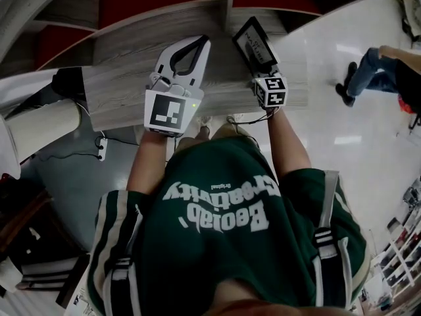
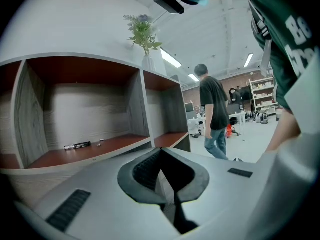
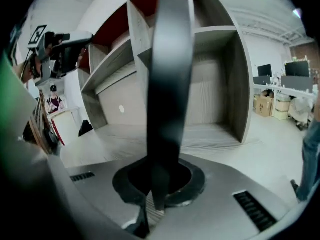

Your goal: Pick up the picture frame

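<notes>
The picture frame (image 1: pixel 253 45) is a black-edged rectangle with a pale picture, tilted above the grey wood shelf top (image 1: pixel 118 91). My right gripper (image 1: pixel 262 70) is shut on its near edge. In the right gripper view the frame (image 3: pixel 170 84) stands edge-on as a dark upright bar rising out of the right gripper (image 3: pixel 155 194), whose pads clamp its lower end. My left gripper (image 1: pixel 202 41) hovers beside it to the left, over the same shelf top. In its own view the left gripper (image 2: pixel 161 151) is shut, tips touching, with nothing between them.
A grey shelf unit with red-backed compartments (image 2: pixel 85 84) stands ahead; a black marker (image 2: pixel 77 145) lies in one compartment and a vase with a plant (image 2: pixel 145 39) stands on top. A person (image 2: pixel 215 114) walks on the white floor at right. A cable and socket (image 1: pixel 100 149) lie below left.
</notes>
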